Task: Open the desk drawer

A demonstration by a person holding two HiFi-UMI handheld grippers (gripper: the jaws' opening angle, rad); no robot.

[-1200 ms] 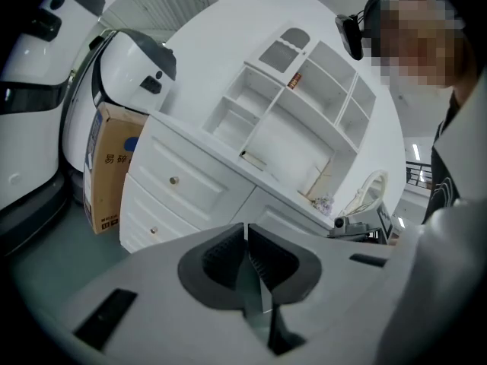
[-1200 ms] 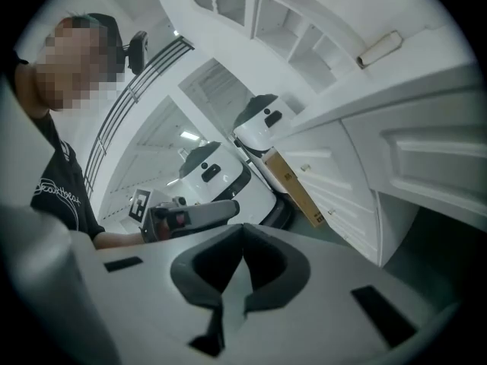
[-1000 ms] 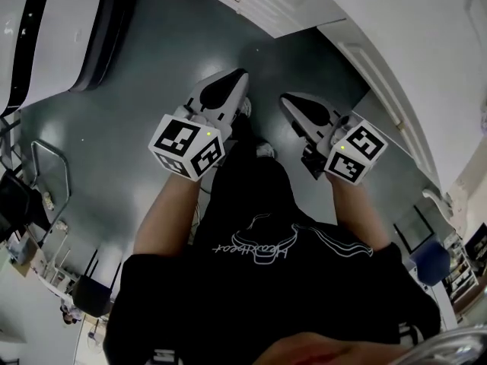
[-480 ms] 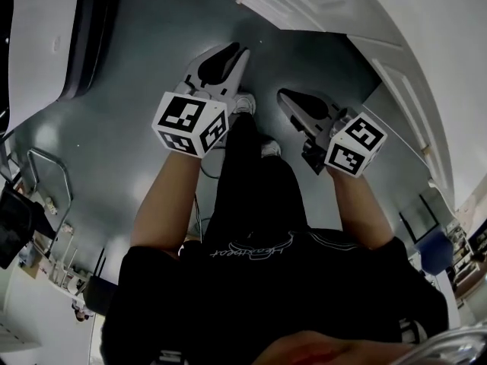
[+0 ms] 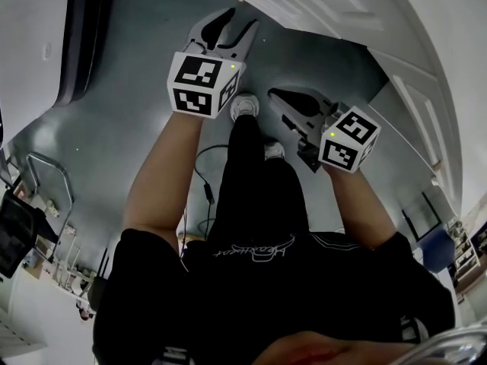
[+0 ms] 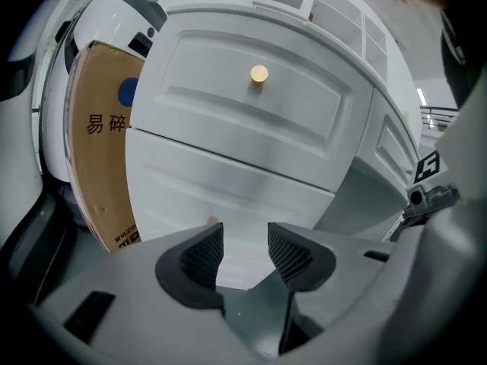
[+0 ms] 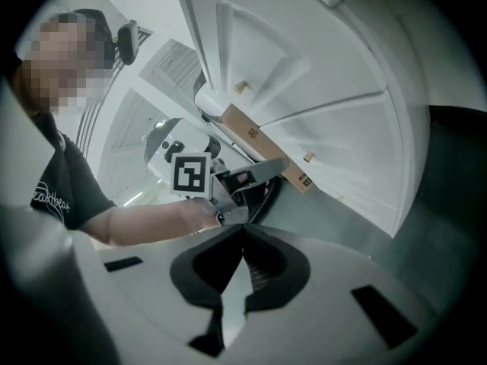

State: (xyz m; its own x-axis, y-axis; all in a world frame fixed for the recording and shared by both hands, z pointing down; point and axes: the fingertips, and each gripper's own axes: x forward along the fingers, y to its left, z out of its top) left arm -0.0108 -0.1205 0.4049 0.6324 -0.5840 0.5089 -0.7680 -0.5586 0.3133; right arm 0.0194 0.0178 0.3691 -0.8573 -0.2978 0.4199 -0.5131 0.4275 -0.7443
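In the left gripper view the white desk's upper drawer front fills the frame, with a round wooden knob at its middle. A second drawer front lies below it. My left gripper points at these drawers from a short way off. Its jaws are opening, with nothing between the pads. In the head view the left gripper reaches toward the white desk above grey floor. My right gripper hangs lower and to the right. Its jaws are shut and empty.
A brown cardboard box leans against the desk's left side, next to a large white and black rounded unit. The person's shoes and a black cable are on the grey floor. Metal frames stand at the left.
Both grippers have moved forward toward the desk, the left one farther. The left jaws were shut and now stand apart. The right jaws stay shut.
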